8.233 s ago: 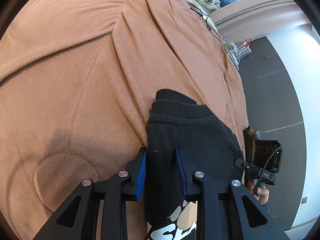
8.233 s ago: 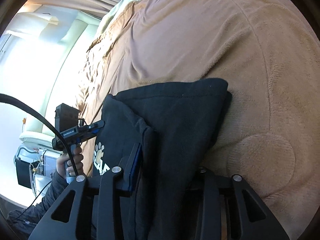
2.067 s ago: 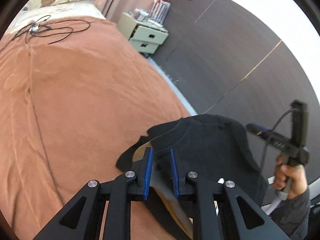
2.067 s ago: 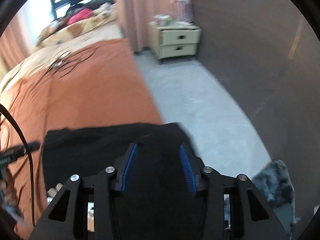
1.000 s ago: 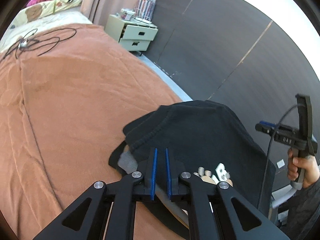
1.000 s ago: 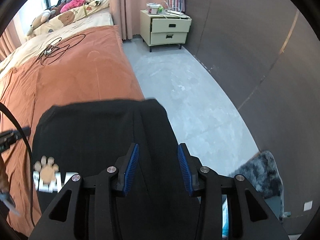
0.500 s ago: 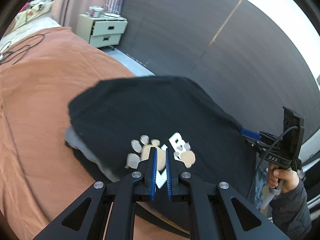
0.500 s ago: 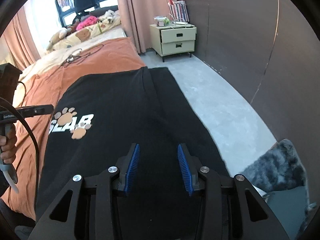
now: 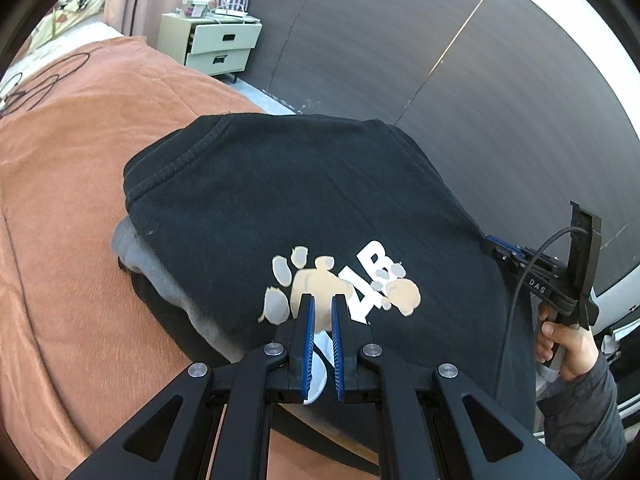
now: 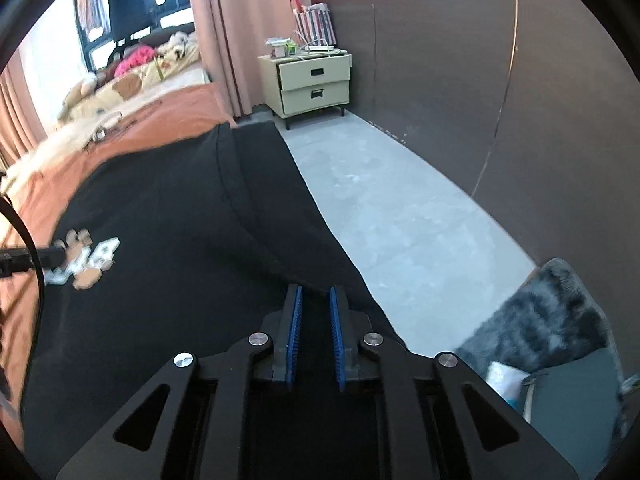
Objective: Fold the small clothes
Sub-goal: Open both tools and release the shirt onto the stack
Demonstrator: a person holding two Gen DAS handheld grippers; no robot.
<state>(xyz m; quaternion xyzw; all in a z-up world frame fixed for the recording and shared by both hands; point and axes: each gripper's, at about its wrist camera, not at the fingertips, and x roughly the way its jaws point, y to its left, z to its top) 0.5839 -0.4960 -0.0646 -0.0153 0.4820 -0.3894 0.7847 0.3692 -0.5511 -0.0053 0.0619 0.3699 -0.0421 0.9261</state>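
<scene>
A small black sweatshirt (image 9: 304, 200) with a paw-print logo and grey lining is stretched between my two grippers above the edge of the orange bed (image 9: 60, 184). My left gripper (image 9: 321, 304) is shut on the sweatshirt at the logo. My right gripper (image 10: 314, 296) is shut on the sweatshirt (image 10: 180, 240) at its right edge, over the floor. The right gripper also shows in the left wrist view (image 9: 560, 284), held in a hand. The far hem droops toward the bed.
A cream nightstand (image 10: 312, 84) stands by the dark wall (image 10: 480, 80). Grey floor (image 10: 400, 220) runs beside the bed. A grey fuzzy rug (image 10: 552, 312) lies at the right. Cables (image 9: 36, 80) lie on the bed; pillows and toys (image 10: 132, 68) are at its head.
The right gripper has closed from open onto the sweatshirt's edge. The sweatshirt has been lifted off the bed and spread out, logo side up, between both grippers.
</scene>
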